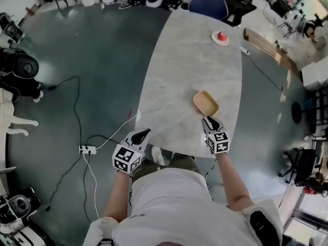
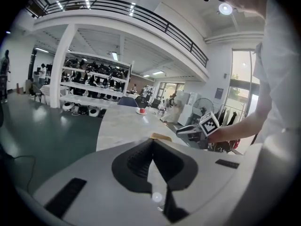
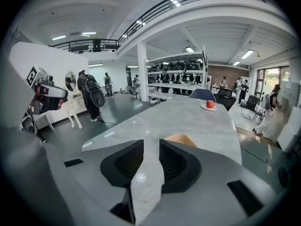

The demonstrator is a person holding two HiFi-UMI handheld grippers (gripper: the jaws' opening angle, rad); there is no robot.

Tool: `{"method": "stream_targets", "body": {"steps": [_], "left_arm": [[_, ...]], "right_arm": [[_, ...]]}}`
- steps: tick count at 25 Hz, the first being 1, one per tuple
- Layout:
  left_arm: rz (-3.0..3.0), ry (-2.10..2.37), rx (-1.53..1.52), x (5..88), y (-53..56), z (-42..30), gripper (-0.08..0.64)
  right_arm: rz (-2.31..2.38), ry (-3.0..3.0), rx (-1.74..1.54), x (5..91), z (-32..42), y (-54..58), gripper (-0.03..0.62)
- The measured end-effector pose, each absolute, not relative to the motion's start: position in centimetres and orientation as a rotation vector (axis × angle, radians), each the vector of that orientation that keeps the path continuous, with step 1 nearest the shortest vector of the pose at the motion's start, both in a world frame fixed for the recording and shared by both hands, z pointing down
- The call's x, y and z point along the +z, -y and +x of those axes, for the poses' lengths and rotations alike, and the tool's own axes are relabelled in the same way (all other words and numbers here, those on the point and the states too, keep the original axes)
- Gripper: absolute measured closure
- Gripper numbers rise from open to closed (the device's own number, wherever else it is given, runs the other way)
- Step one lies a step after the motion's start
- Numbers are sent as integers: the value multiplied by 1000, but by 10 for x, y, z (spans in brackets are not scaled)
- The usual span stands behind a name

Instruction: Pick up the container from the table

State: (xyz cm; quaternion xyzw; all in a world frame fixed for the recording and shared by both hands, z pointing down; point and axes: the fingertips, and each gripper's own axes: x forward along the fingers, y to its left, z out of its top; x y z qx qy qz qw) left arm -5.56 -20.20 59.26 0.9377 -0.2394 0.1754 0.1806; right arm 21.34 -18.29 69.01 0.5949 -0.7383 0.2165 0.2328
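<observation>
A shallow tan container (image 1: 205,102) lies on the grey marble table (image 1: 184,70), toward its near right side. My right gripper (image 1: 211,122) points at it from just short of its near edge, jaws open with nothing between them. In the right gripper view the gripper (image 3: 148,147) shows bare tabletop in its gap, and the container (image 3: 181,139) peeks out beyond the right jaw. My left gripper (image 1: 144,133) hovers at the table's near left edge, away from the container, its tips meeting. The left gripper view shows the gripper (image 2: 153,141) with the container (image 2: 161,136) just past it.
A red apple on a white plate (image 1: 221,37) sits at the table's far end, with a blue chair (image 1: 207,4) behind it. Cables and a power strip (image 1: 87,149) lie on the floor at the left. A wooden bench (image 1: 266,47) runs along the right.
</observation>
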Motion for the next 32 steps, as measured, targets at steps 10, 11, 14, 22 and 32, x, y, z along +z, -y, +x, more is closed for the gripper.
{"method": "stream_targets", "body": {"steps": [10, 11, 14, 22, 32], "left_arm": [[2493, 990, 517, 594, 217, -72, 558], [2480, 1017, 516, 593, 218, -75, 558], [2440, 1090, 527, 594, 216, -83, 558], [2338, 1219, 532, 602, 202, -96, 558], [2290, 1257, 553, 608, 188, -96, 560]], "right_arm": [[1362, 2033, 606, 757, 225, 229, 453], [1344, 2027, 601, 762, 226, 233, 449], [1291, 2001, 608, 782, 229, 241, 435], [1179, 1942, 638, 828, 236, 253, 420], [1091, 1814, 541, 850, 240, 252, 545]]}}
